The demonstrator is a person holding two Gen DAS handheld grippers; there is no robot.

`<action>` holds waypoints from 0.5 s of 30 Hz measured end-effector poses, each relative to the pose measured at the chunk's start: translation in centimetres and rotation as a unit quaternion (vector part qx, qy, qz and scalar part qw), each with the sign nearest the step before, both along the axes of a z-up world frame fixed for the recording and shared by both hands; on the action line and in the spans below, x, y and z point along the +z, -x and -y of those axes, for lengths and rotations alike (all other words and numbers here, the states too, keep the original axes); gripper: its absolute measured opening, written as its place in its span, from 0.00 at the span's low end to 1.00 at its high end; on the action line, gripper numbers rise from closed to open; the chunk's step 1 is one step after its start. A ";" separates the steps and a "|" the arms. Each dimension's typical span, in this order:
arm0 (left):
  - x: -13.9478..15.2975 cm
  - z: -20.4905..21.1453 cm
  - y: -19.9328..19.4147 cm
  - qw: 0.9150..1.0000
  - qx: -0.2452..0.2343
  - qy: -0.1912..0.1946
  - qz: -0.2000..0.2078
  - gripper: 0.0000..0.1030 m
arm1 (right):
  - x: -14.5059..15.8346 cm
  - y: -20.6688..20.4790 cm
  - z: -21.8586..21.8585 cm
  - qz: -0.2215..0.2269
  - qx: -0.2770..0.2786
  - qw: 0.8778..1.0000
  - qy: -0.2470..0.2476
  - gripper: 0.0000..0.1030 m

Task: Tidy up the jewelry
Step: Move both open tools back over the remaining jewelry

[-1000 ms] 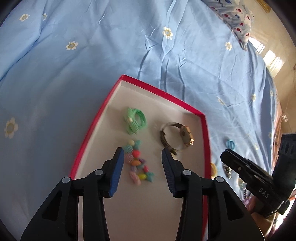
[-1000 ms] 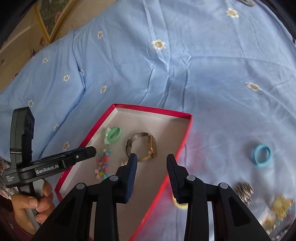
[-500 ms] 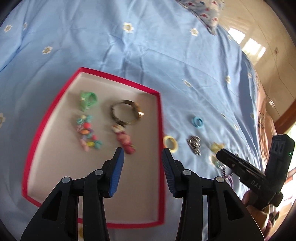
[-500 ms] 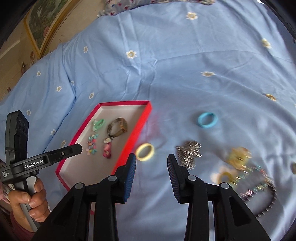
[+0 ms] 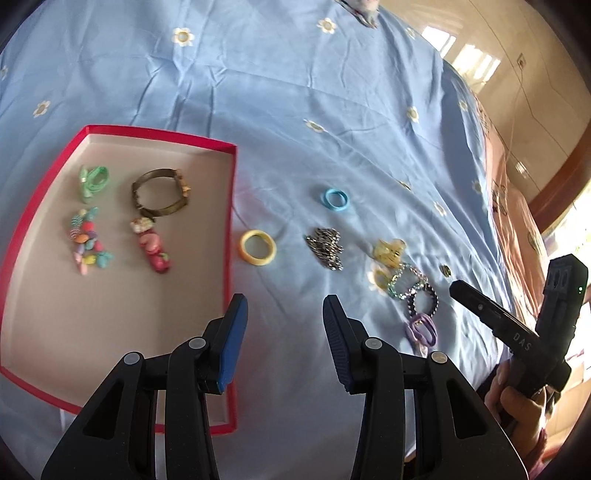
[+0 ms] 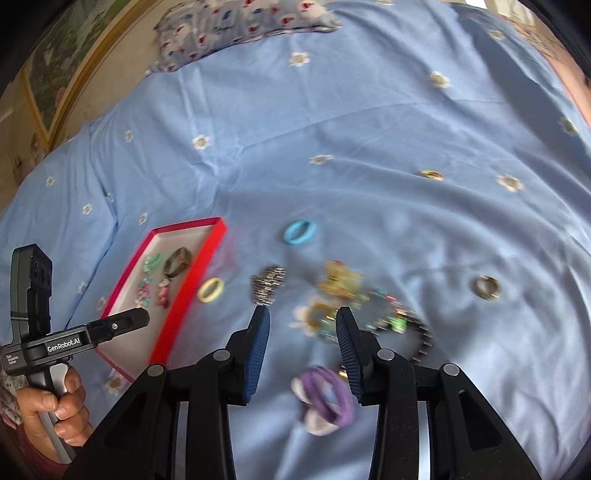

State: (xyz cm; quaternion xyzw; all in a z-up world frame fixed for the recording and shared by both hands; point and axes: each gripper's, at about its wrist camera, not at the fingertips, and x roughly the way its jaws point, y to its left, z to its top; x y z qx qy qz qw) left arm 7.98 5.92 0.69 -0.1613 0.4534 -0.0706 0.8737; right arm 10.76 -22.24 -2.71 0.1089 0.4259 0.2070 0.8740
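A red-rimmed box [image 5: 232, 206] lies on the blue bedsheet and holds a green piece [image 5: 92, 181], a bronze watch [image 5: 160, 192], a bead bracelet [image 5: 88, 242] and a pink charm [image 5: 153, 251]. Loose on the sheet to its right lie a yellow ring [image 5: 257, 247], a blue ring [image 5: 334, 199], a silver piece [image 5: 325, 247], a tangle of bracelets [image 5: 406, 284] and a purple hair tie [image 6: 327, 393]. My left gripper [image 5: 284, 317] is open and empty over the box's right edge. My right gripper [image 6: 303, 330] is open and empty above the tangle and purple tie.
A small gold ring [image 6: 487, 288] lies alone on the right of the sheet. A patterned pillow [image 6: 240, 26] sits at the far end of the bed. A wooden floor [image 5: 517, 74] lies beyond the bed's right edge.
Both grippers have pulled back and swung right, away from the box. The pink charm now lies in the box. The loose pile has come into view.
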 end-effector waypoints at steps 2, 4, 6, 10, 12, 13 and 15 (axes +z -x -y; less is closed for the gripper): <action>0.1 0.5 -0.1 1.000 -0.005 -0.002 0.001 0.39 | -0.2 0.2 1.2 -0.005 -0.012 1.000 -0.001 0.38; 0.1 0.9 -0.3 1.000 -0.009 -0.004 0.002 0.40 | -0.3 0.4 2.1 -0.006 -0.020 1.000 -0.002 0.38; 0.1 1.2 -0.5 1.000 -0.012 -0.005 0.001 0.39 | -0.3 0.6 2.6 -0.005 -0.024 1.000 -0.001 0.38; 0.0 1.9 -1.1 1.000 -0.017 -0.009 -0.001 0.40 | -0.6 1.2 2.7 -0.009 -0.020 1.000 0.000 0.38; -0.1 2.2 -1.5 1.000 -0.020 -0.010 -0.002 0.39 | -0.8 1.5 2.6 -0.013 -0.014 1.000 -0.002 0.38; -0.2 2.4 -1.7 1.000 -0.023 -0.012 -0.003 0.39 | -0.9 1.6 2.5 -0.015 -0.012 1.000 -0.002 0.38; -0.3 2.8 -2.0 1.000 -0.026 -0.014 -0.004 0.40 | -1.2 1.8 2.1 -0.018 -0.005 1.000 -0.002 0.38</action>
